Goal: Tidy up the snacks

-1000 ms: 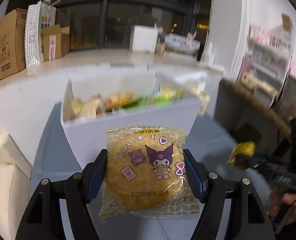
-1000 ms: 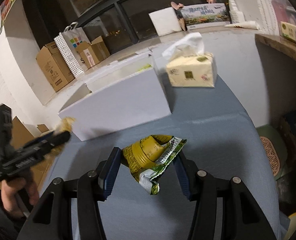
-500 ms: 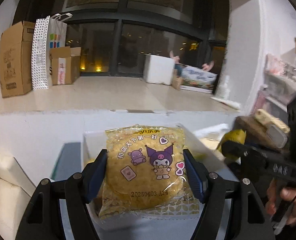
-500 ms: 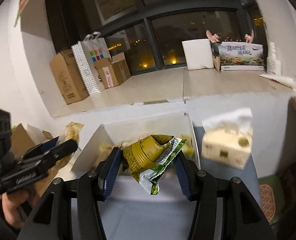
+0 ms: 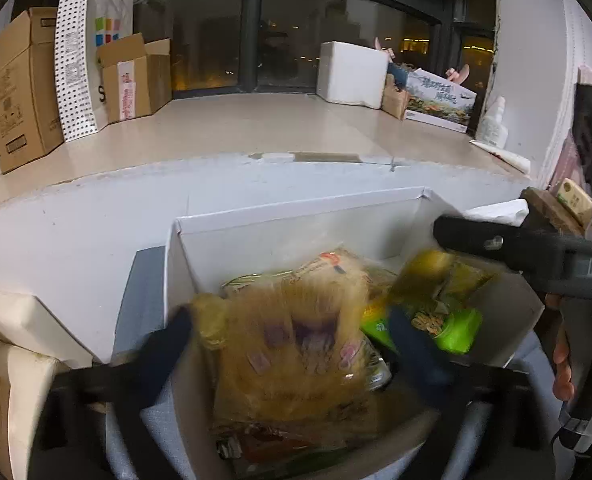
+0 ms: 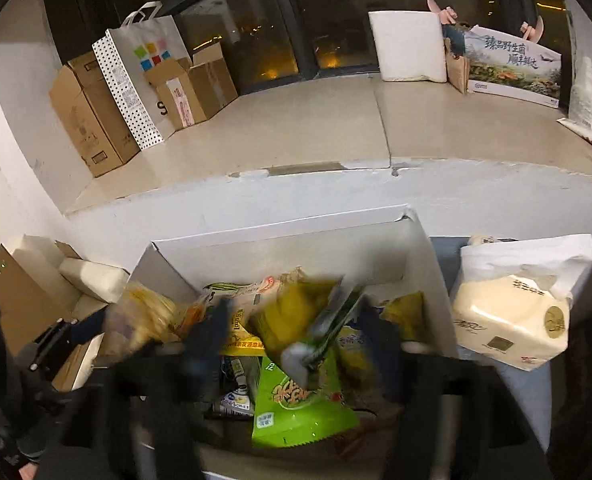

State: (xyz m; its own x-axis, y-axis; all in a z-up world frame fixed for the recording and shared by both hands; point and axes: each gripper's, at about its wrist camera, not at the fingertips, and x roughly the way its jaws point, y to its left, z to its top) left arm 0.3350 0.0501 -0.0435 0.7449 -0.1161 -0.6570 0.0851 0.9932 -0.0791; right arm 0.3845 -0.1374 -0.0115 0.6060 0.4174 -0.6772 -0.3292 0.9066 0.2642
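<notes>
An open white box [image 5: 296,208] holds several snack packets. My left gripper [image 5: 291,320] hangs over it, its jaws opening wide. The yellow cake packet [image 5: 296,356] is a blur between the spread fingers, free of the pads and dropping into the box. In the right wrist view my right gripper [image 6: 298,312] is over the same box [image 6: 279,228], its jaws also opening. The yellow-green packet [image 6: 308,320] is a blur between them and falling clear. A green packet [image 6: 296,404] lies below it.
A tissue pack [image 6: 508,320] stands right of the box. Cardboard boxes [image 5: 15,88], a dotted paper bag [image 5: 83,60] and a white foam box [image 5: 350,74] line the ledge behind. A hand [image 5: 564,360] holds the right gripper's handle at the right edge.
Both grippers have travelled from the table to above the white box. Their jaws have spread, and both packets have left the pads and blur downward into the box.
</notes>
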